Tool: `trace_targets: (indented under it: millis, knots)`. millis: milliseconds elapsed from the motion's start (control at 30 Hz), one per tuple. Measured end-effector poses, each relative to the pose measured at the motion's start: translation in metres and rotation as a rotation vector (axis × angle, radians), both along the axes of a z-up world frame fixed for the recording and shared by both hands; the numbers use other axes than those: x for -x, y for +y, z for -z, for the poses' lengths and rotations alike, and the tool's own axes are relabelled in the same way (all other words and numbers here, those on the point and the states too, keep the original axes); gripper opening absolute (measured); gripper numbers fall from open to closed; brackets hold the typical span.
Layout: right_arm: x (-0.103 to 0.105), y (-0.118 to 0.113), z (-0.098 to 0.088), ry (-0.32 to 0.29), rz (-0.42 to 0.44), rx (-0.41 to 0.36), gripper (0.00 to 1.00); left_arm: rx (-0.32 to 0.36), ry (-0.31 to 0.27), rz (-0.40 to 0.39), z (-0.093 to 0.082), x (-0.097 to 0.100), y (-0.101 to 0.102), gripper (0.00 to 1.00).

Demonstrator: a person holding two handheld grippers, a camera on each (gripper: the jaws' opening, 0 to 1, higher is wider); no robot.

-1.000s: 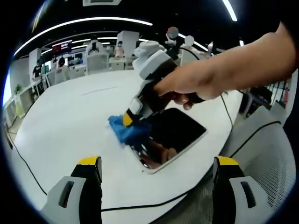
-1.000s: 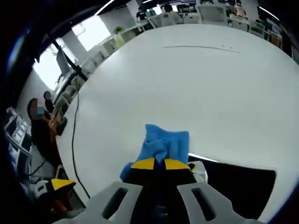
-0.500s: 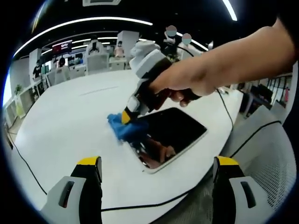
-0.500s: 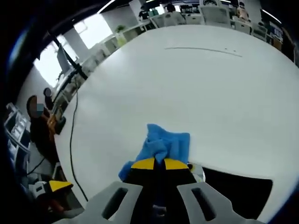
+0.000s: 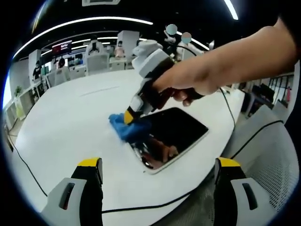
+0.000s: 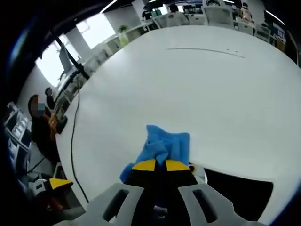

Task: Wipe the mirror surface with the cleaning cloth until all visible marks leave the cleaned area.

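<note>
Since a second ago the right gripper has barely shifted, jaws pinching the cleaning cloth at the mirror's far corner. Left gripper hovers spread. Wiping underway; next sweep inward.

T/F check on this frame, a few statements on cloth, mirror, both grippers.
1. The right gripper is shut on the blue cloth. True.
2. The cloth lies at the middle of the mirror. False: it sits at the mirror's corner, partly on the white table.
3. The left gripper holds the mirror down. False: its jaws stand wide apart, above the table, touching nothing.
4. A black cable runs along the table edge near the mirror. True.
5. The mirror stands upright. False: it lies flat on the table.
</note>
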State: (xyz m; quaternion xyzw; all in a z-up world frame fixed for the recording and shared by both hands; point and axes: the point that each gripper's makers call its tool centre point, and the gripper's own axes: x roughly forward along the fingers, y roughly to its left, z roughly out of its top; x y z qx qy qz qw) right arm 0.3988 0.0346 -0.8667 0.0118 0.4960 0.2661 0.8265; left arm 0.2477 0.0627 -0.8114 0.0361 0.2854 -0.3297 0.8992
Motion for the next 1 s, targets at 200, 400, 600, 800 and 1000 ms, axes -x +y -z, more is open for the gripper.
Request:
trace_targets:
  millis: [200, 400, 600, 800, 1000]
  knots:
    - [0.0, -0.007, 0.0, 0.006, 0.006, 0.001, 0.0, -0.001, -0.004, 0.002, -0.002, 0.0, -0.001, 1.0]
    - [0.0, -0.019, 0.001, 0.008, 0.01, 0.013, 0.0, -0.005, -0.004, 0.011, -0.001, 0.001, -0.001, 1.0]
    - [0.0, -0.028, 0.001, 0.007, 0.022, 0.019, 0.0, -0.009, -0.008, 0.013, 0.0, 0.0, -0.001, 1.0]
    - [-0.001, -0.034, 0.002, 0.002, 0.024, 0.035, 0.0, -0.012, -0.005, 0.015, 0.001, 0.001, -0.001, 1.0]
    - [-0.002, -0.037, 0.002, 0.004, 0.031, 0.04, 0.0, -0.015, -0.004, 0.013, 0.001, 0.001, -0.001, 1.0]
